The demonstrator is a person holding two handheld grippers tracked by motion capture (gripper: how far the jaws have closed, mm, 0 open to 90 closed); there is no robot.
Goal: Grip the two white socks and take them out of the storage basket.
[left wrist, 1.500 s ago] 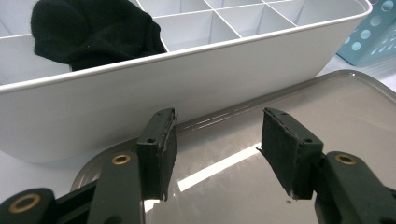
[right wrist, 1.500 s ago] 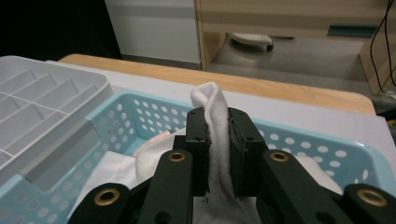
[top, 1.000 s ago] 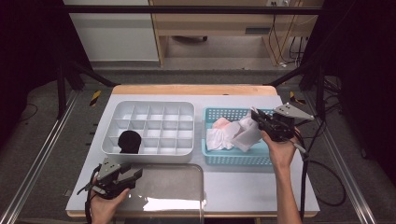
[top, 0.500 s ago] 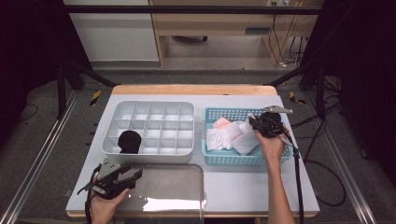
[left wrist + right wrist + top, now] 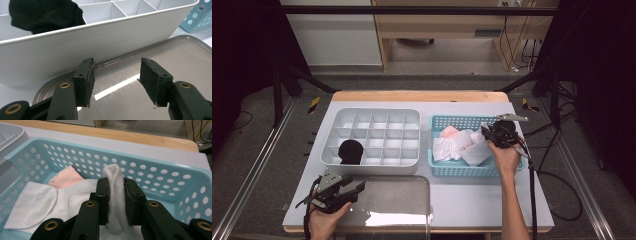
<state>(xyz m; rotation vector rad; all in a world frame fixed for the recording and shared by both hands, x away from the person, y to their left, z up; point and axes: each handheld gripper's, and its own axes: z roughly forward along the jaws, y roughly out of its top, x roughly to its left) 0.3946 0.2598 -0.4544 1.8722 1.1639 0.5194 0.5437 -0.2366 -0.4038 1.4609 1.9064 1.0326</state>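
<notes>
A white sock [image 5: 115, 195] is pinched between the jaws of the right gripper [image 5: 116, 202], a fold of it standing up above the pads. The sock is held inside the light blue perforated basket [image 5: 462, 169], at its right end, on the right side of the worktop [image 5: 472, 200]. More white socks [image 5: 37, 205] and a pale pink one [image 5: 66, 178] are seen lying to the left of it in the same basket. Just left of the basket, a white divided tray [image 5: 377, 116] is placed, with a black sock [image 5: 350, 151] stuffed in a near-left compartment. In front of the tray, a clear lid [image 5: 397, 200] is laid flat at the near edge. The left gripper [image 5: 116, 82] is held low over the lid's left part, its jaws spread wide and holding nothing.
</notes>
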